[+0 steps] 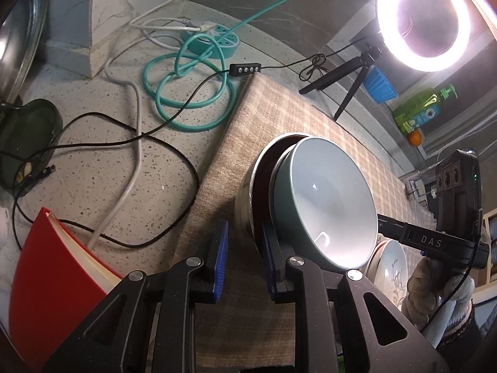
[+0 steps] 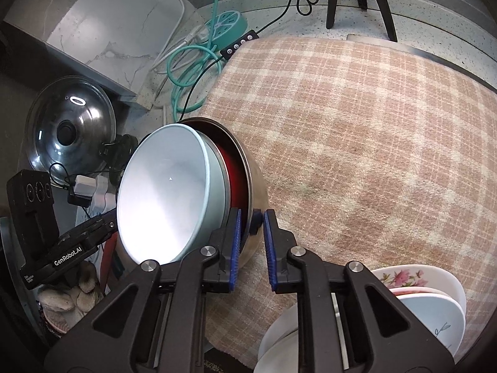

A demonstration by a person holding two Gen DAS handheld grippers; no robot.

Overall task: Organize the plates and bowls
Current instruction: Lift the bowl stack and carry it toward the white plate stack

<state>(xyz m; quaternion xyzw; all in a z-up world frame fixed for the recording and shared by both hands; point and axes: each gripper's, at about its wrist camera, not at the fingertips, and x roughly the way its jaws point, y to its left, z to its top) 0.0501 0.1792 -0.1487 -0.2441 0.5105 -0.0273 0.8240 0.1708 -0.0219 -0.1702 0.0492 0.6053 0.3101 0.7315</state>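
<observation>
A nested stack stands tilted on the plaid cloth (image 2: 357,143): a steel bowl (image 1: 245,205) (image 2: 253,183) outermost, a red bowl (image 2: 236,177) inside it, and a teal bowl (image 1: 332,195) (image 2: 164,186) innermost. My right gripper (image 2: 252,245) is shut on the steel bowl's near rim, one pad inside and one outside. My left gripper (image 1: 243,255) straddles the opposite rim. Its inner finger sits between the red and teal bowls. A sliver of cloth shows between its outer pad (image 1: 220,248) and the steel. Each gripper appears in the other's view, held by a gloved hand (image 1: 435,286).
Stacked plates with flower prints (image 2: 413,276) (image 1: 391,267) lie at the cloth's near right. Cables, a teal power strip (image 1: 214,40), a ring light on a tripod (image 1: 422,18), a glass pot lid (image 2: 71,127) and a red folder (image 1: 52,279) crowd the counter to the left and back.
</observation>
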